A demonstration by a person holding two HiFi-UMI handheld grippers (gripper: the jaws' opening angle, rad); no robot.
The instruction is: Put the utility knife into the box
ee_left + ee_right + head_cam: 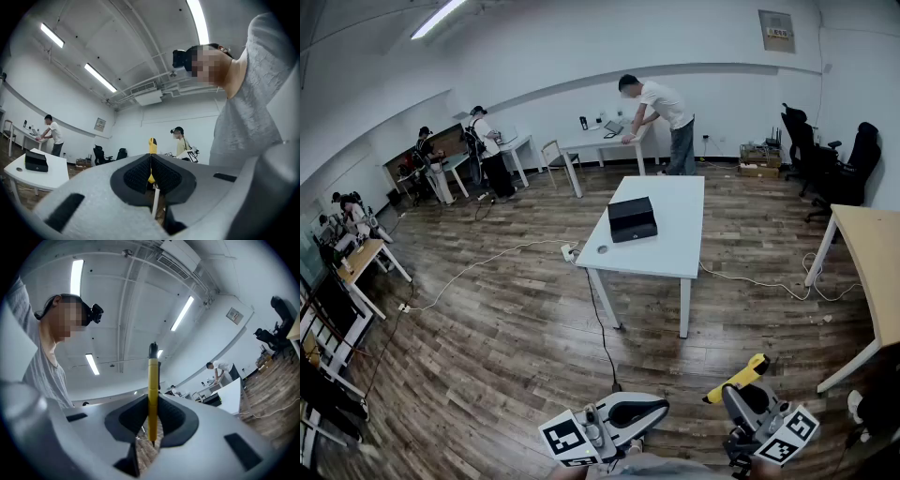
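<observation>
The right tongs (152, 420) are clamped on the slim yellow utility knife (153, 380), its long axis upright between the pads. The left tongs (151, 173) are pressed together, empty. The black rectangular box (632, 218) sits well ahead on the white bench (670, 248) — forward and slightly left of the knife-bearing right hand.

Left pale grey two-jaw gripper (649, 409) hanging low by the body, jaws pressing together on nothing; right pale grey two-jaw gripper (737, 394) pointing upward, jaws clamping a slim yellow utility knife (742, 374)
</observation>
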